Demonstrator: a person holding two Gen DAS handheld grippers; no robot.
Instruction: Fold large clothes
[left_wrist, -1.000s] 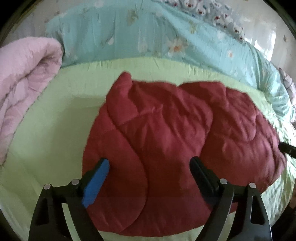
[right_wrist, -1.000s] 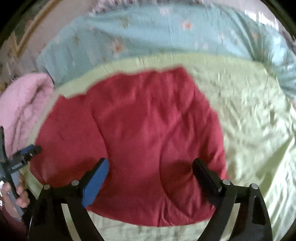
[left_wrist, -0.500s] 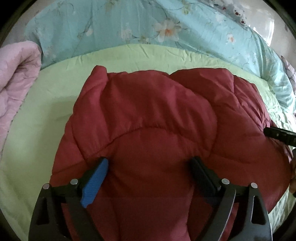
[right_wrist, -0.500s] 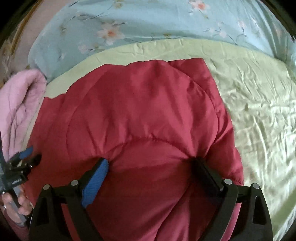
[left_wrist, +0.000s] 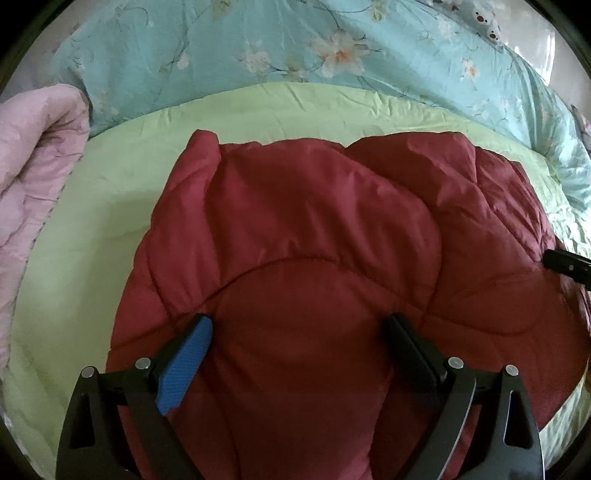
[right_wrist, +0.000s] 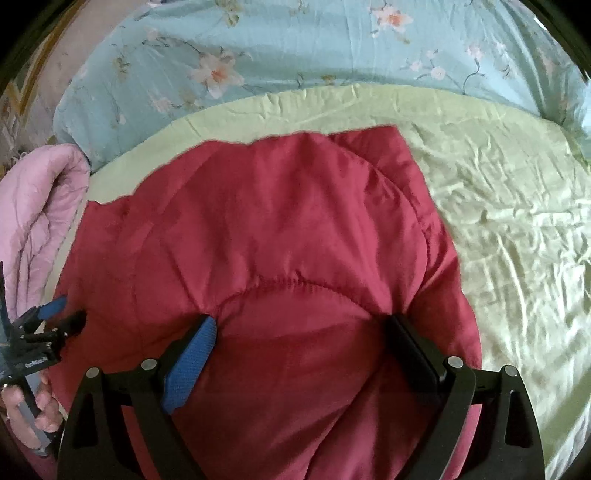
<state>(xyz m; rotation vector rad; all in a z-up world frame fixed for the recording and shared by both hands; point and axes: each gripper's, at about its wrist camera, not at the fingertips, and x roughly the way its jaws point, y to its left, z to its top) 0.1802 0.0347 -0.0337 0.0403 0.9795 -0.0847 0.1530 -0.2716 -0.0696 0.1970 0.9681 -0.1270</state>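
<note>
On the green-sheeted bed (left_wrist: 92, 229) lies a puffy red quilted jacket (left_wrist: 314, 240), left gripper (left_wrist: 299, 328) jaws opening, right gripper (right_wrist: 303, 328) jaws spread wide over it.

Padded jacket (left_wrist: 314, 229) on sheet (left_wrist: 92, 236), duvet (left_wrist: 258, 40) behind, rolled quilt (left_wrist: 29, 155) left

Two wrist fisheyes, angled steeply down, close over red quilted jacket (left_wrist: 314, 258), both sharing it and green sheet (right_wrist: 498, 221)
</note>
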